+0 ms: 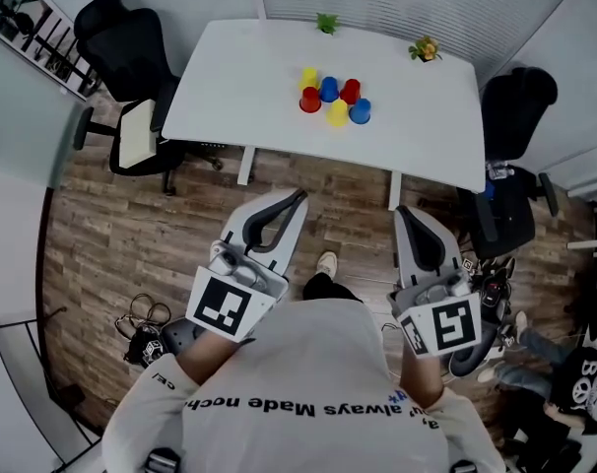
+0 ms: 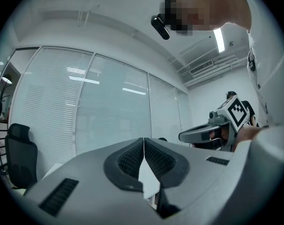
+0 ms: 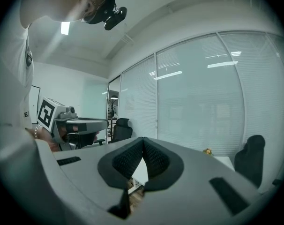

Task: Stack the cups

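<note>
Holding left gripper [image 1: 297,197] and right gripper [image 1: 401,211] out ahead of the body, side by side, both pointing toward the white tabletop [image 1: 230,87]. Hanging both over wood-plank floor [image 1: 101,235], well apart from the tabletop's near edge. Pressing left fingers [image 2: 130,161] together tip to tip, gripping nothing. Pressing right fingers [image 3: 128,159] together the same way, also gripping nothing.

Looking at six cups, all sitting separately near the tabletop's middle, none stacked, bunched in a tight cluster of two rough rows. Running along the far row: far yellow cup [image 1: 308,75], far blue cup [image 1: 329,89], far red cup [image 1: 351,91]. Running along the near row: near red cup [image 1: 310,101], near yellow cup [image 1: 338,114], near blue cup [image 1: 360,111]. Sitting just beside one another; not telling whether touching.

Also showing a small green plant [image 1: 326,23] and a yellow-flowered plant [image 1: 425,49] at the tabletop's far edge. Flanking the tabletop: black office chair [image 1: 131,57] at left, second black chair [image 1: 515,106] at right. Lying on the floor at lower left: a tangle of cables [image 1: 146,313]. Poking out below between the grippers: a light shoe [image 1: 326,262].
</note>
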Motion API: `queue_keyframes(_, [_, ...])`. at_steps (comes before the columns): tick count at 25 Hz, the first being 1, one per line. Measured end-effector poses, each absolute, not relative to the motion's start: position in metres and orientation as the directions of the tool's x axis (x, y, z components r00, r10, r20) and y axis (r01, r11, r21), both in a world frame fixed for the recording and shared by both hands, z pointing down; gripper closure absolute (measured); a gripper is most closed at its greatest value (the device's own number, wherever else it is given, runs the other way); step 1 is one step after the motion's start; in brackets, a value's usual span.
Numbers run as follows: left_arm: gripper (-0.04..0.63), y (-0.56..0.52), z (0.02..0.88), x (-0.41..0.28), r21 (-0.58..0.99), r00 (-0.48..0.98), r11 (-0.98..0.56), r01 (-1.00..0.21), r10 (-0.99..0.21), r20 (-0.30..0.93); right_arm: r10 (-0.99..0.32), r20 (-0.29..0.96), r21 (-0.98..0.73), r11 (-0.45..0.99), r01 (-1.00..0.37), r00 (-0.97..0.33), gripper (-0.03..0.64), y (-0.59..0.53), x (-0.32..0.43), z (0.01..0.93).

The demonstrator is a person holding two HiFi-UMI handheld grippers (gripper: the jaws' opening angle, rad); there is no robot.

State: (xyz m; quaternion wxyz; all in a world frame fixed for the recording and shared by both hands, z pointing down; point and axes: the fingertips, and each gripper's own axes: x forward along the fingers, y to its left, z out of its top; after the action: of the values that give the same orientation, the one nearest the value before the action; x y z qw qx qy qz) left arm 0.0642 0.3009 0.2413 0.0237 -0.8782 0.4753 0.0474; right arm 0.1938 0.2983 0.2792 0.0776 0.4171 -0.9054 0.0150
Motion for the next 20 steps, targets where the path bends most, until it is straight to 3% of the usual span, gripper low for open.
queue_keyframes(20, [0.574, 0.199, 0.258, 0.093, 0.020, 0.495, -0.497, -0.867, -0.867, -0.062, -0.709, 0.178, -0.002, 0.693, -0.721, -0.683, 0.609, 0.193, 0.220, 0.296])
